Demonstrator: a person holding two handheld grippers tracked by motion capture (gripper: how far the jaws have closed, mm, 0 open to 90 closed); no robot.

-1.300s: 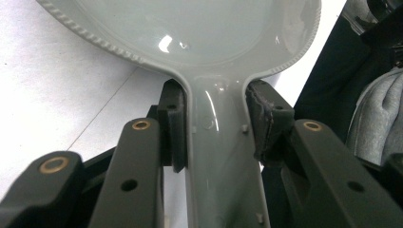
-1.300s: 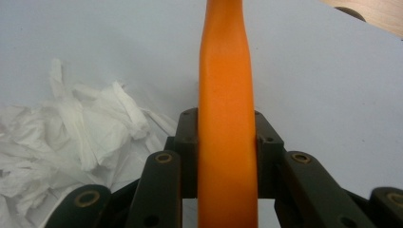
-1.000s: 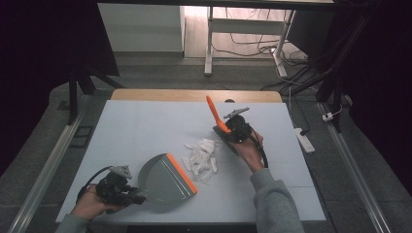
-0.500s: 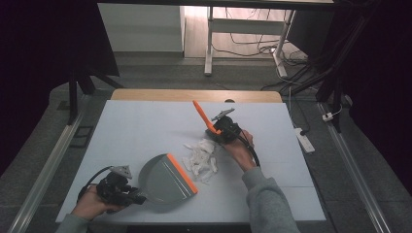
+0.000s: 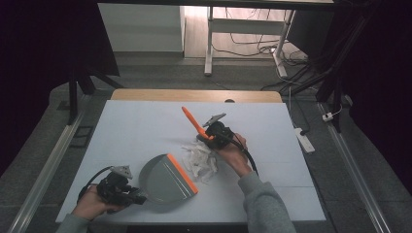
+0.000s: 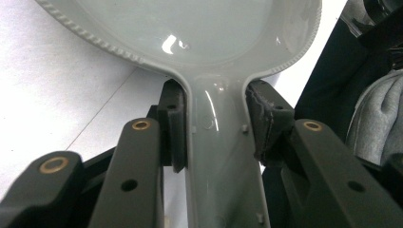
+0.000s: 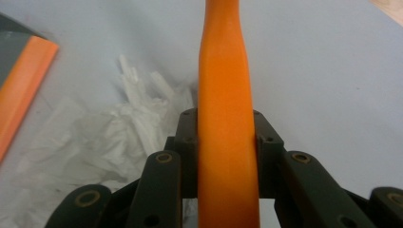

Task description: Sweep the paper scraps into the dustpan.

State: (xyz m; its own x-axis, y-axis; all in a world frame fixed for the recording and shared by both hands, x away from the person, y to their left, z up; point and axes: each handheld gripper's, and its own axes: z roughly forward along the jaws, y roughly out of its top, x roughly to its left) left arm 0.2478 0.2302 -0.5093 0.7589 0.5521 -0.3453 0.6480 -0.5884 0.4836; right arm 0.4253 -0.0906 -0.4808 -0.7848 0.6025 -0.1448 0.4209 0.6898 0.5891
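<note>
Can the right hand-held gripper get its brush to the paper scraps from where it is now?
Probably yes: the right hand-held gripper, shut on the orange brush, sits right beside the paper scraps, nothing between.

The far half of the tabletop (image 5: pixel 145 116) was free for passing. In the near middle, the paper pile (image 5: pixel 200 161) lay just beside the dustpan (image 5: pixel 165 179), leaving almost no gap between them.

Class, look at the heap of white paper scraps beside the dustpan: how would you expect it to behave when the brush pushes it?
The paper scraps look thin and crumpled, so probably very light and floppy. Lying loose, the heap will likely spread rather than slide as one. Some may snag at the dustpan's orange lip.
</note>
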